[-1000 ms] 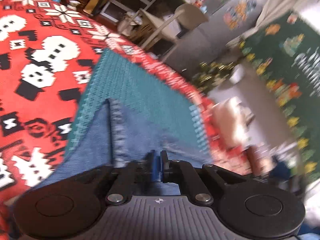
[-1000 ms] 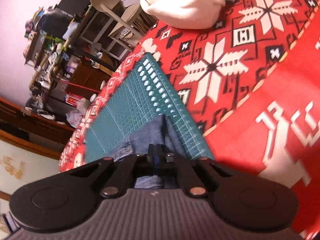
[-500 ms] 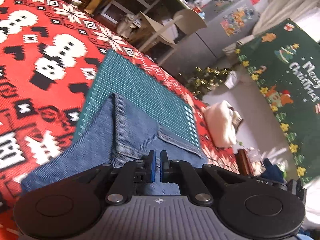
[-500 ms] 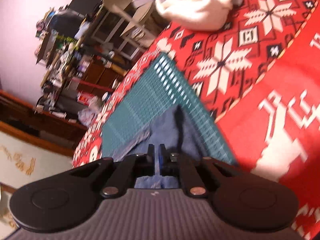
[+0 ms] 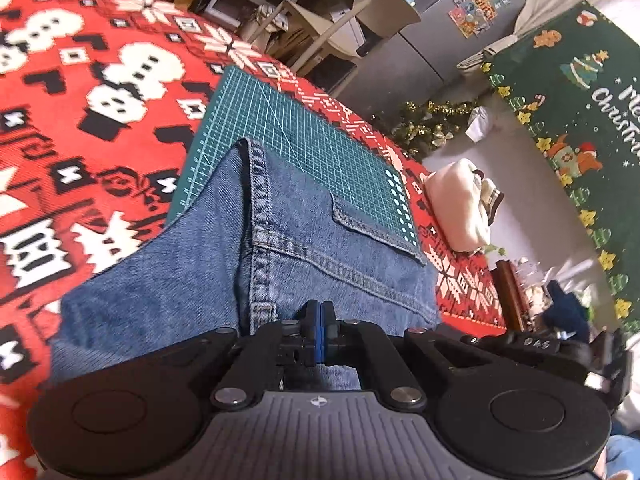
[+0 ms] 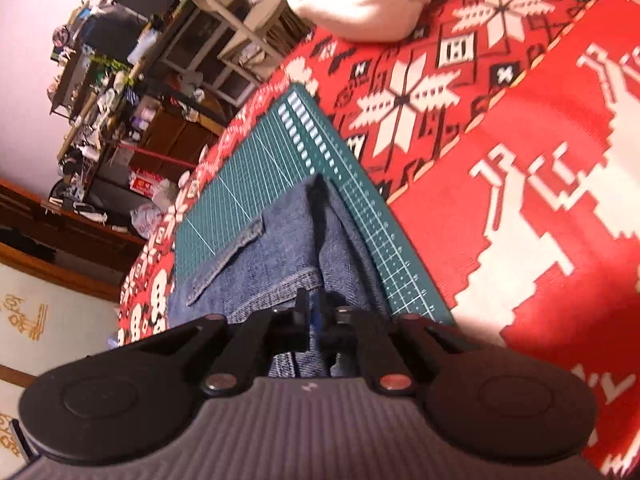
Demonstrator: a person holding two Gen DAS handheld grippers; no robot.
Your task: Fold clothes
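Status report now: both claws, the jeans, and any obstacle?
Left claw shut on jeans. Right claw shut on jeans too. Jeans lie partly on green cutting mat. White garment beyond the mat, not in the way.

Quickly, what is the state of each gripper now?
Left gripper: closed, holding the blue denim jeans.
Right gripper: closed, holding the same jeans.
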